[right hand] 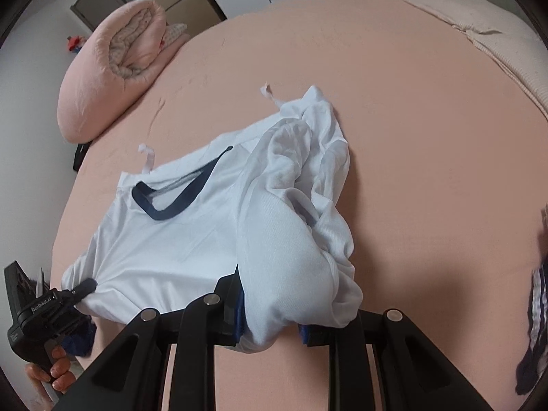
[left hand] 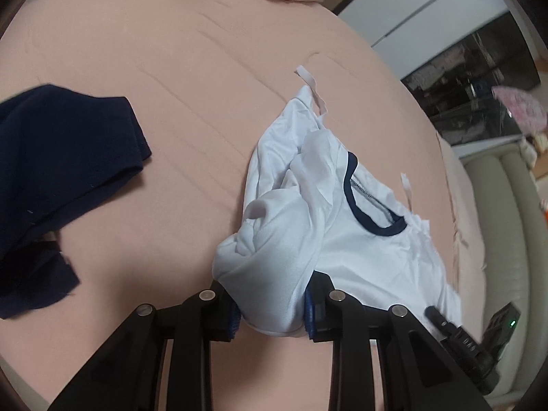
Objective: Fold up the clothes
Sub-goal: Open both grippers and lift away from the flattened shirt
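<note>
A white shirt with a navy collar band lies crumpled on the pink bed sheet. My left gripper is shut on a bunched fold of its near edge, with fabric pinched between the blue pads. In the right wrist view the same white shirt spreads to the left, and my right gripper is shut on a thick bundle of it. The left gripper shows there at the shirt's lower left corner, pinching the hem. The right gripper's black body appears at the lower right of the left wrist view.
A navy garment lies on the sheet to the left. A dark piece with white stripes sits at the right edge. A rolled pink quilt rests at the bed's far corner. A padded beige bed frame borders the mattress. A hand grips the left handle.
</note>
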A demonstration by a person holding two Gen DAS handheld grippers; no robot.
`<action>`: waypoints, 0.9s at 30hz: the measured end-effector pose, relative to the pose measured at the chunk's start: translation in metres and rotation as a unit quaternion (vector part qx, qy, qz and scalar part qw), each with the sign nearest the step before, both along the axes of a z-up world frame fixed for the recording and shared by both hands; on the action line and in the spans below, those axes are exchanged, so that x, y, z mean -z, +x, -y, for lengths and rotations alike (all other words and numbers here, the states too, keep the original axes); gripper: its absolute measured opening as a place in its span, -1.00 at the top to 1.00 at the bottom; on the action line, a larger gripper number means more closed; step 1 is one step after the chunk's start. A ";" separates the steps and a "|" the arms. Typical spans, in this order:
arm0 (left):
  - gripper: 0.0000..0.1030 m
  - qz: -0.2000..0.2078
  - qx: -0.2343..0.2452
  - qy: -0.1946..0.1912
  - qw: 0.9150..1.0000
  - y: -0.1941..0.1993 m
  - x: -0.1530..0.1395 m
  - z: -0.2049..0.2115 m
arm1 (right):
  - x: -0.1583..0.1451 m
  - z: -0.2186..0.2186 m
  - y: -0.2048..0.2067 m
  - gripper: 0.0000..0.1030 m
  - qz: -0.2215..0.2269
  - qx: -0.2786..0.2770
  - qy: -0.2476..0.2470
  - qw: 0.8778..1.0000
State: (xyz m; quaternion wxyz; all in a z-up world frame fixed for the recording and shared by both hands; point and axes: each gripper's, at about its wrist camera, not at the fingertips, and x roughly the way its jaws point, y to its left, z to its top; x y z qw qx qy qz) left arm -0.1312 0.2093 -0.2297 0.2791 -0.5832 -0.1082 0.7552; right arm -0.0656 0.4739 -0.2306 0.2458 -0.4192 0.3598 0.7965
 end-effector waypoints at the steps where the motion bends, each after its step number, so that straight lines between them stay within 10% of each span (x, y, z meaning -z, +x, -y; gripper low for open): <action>1: 0.52 0.004 0.000 0.002 1.000 0.001 0.001 0.001 | 0.001 0.003 0.001 0.59 0.001 -0.001 0.002 1.000; 27: 0.52 -0.041 0.130 -0.074 0.988 0.022 -0.002 -0.068 | 0.011 0.091 0.057 0.59 0.036 -0.038 -0.004 0.999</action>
